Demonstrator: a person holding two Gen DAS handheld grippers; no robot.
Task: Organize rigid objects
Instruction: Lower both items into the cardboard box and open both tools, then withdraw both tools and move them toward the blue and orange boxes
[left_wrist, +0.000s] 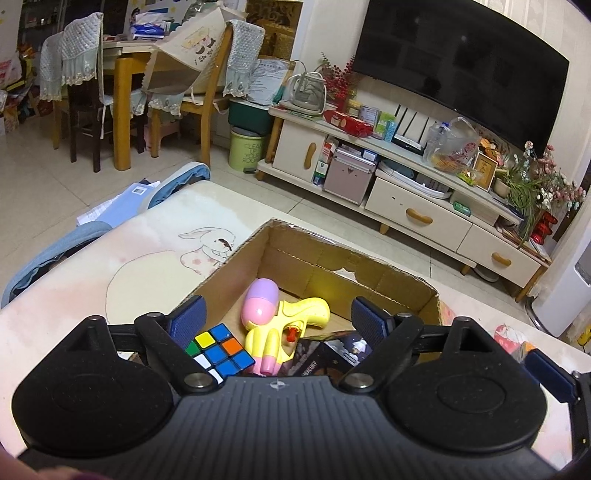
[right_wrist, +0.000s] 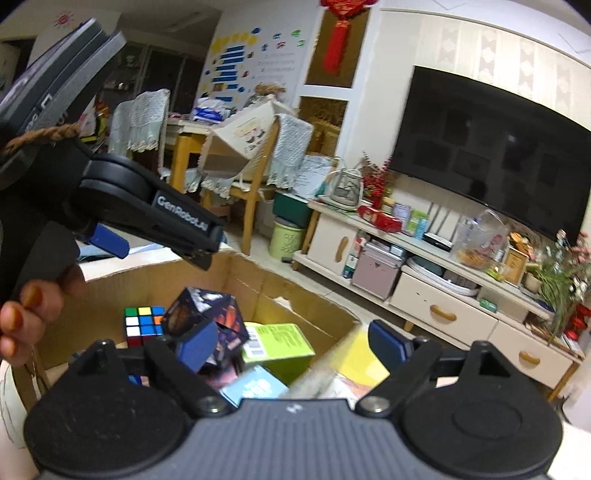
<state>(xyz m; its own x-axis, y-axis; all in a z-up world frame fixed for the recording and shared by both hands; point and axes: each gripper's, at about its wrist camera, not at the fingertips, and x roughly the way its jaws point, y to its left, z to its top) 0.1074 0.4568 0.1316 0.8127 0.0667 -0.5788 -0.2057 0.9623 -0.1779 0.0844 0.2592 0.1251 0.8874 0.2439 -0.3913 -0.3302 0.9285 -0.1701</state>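
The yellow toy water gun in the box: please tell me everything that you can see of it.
The yellow toy water gun looks like glossy plastic, with a pink and lilac tank on top, an orange-red trigger and a pink-tipped grip. It lies on its side on the floor of the cardboard box, beside the colour cube. No jaws touch it.

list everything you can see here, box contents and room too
cardboard box: 1, brown, on the table
rubik's cube: 1, multicoloured, in box
toy water gun: 1, yellow and pink, in box
folding picture cube: 1, dark, in box
green carton: 1, in box
light blue carton: 1, in box
tv: 1, black, on wall
tv cabinet: 1, cream
left claw: open, above box
right claw: open, above box
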